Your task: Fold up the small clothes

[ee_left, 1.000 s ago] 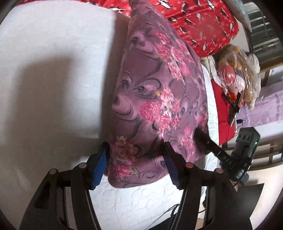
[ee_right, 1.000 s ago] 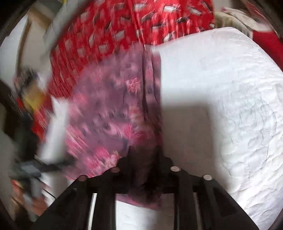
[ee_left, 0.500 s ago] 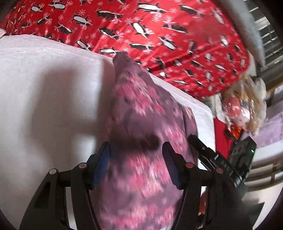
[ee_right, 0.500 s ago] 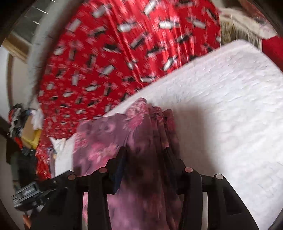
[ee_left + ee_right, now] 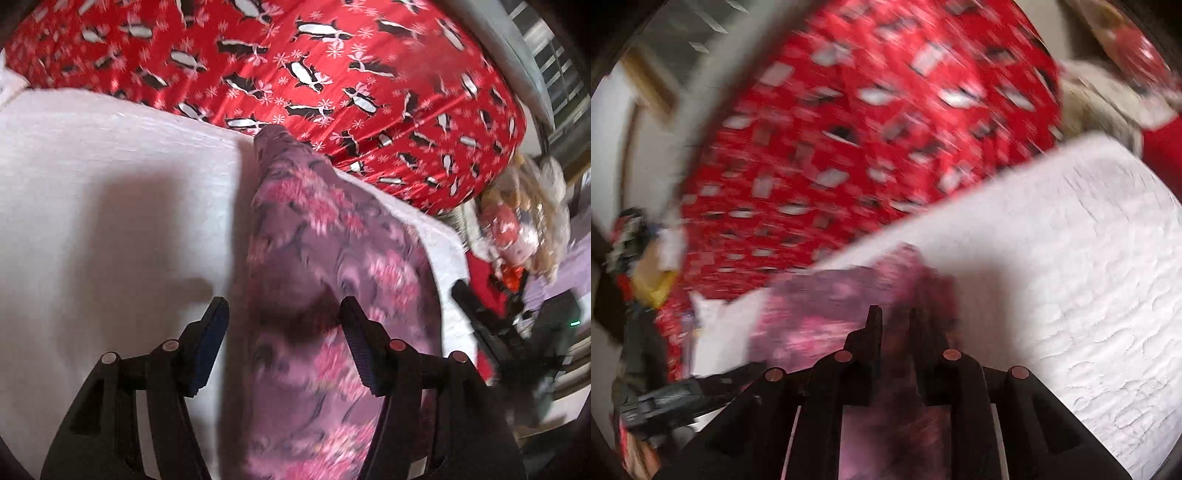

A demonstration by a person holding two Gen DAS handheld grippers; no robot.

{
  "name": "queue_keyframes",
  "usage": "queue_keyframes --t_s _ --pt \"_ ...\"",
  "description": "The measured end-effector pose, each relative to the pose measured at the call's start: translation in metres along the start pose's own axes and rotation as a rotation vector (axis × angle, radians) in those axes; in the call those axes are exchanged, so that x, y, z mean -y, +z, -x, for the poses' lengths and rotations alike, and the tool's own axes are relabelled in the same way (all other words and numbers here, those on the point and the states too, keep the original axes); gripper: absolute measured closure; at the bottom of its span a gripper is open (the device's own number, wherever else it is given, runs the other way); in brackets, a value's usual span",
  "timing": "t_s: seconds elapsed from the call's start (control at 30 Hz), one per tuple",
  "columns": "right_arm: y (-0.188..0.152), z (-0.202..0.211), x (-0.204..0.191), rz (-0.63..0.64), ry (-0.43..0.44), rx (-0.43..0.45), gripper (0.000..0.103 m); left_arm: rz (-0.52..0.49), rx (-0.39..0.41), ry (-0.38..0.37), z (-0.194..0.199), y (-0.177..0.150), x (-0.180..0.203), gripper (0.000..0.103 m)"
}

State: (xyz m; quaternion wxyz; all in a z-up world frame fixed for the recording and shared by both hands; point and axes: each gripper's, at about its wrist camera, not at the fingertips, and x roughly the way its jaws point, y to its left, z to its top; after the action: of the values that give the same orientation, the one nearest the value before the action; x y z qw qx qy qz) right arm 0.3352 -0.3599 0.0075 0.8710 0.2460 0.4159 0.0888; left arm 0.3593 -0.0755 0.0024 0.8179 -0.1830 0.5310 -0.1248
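A purple garment with pink flowers (image 5: 314,240) lies stretched along a white quilted mattress (image 5: 110,184), its far tip touching the red blanket. My left gripper (image 5: 282,328) hovers open over the garment's near part. Its right finger is above the cloth and its left finger (image 5: 212,332) is above bare mattress, neither pressing. In the right wrist view the picture is blurred. My right gripper (image 5: 897,328) has its jaws closing to a narrow gap, with a fold of the garment (image 5: 820,306) pinched between them.
A red blanket with a penguin print (image 5: 332,74) is heaped along the mattress's far edge. Beyond the mattress's right edge are a clear bag of toys (image 5: 517,229) and a black device with a green light (image 5: 561,325). The mattress (image 5: 1071,258) is bare beside the garment.
Both grippers moved along the garment toward the red blanket and tilted up. The right jaws spread half a second ago and have narrowed again on the cloth. The left jaws kept their width.
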Motion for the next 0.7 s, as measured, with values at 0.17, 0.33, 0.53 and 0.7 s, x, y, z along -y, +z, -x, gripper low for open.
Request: queue_keyframes --t_s 0.17,0.33,0.53,0.7 --pt "-0.026 -0.028 -0.01 0.132 -0.129 -0.132 0.092 -0.015 -0.027 0.069 -0.013 -0.014 -0.002 0.038" --pt "-0.022 0.001 -0.019 0.13 -0.11 -0.078 0.086 -0.036 -0.022 0.097 -0.007 -0.014 0.002 0.038" --pt "-0.043 0.003 -0.015 0.2 -0.152 -0.154 0.085 -0.042 -0.024 0.121 -0.003 -0.02 0.008 0.038" --pt "-0.041 0.014 -0.004 0.133 -0.137 -0.153 0.079 -0.056 -0.021 0.127 0.008 -0.024 0.012 0.039"
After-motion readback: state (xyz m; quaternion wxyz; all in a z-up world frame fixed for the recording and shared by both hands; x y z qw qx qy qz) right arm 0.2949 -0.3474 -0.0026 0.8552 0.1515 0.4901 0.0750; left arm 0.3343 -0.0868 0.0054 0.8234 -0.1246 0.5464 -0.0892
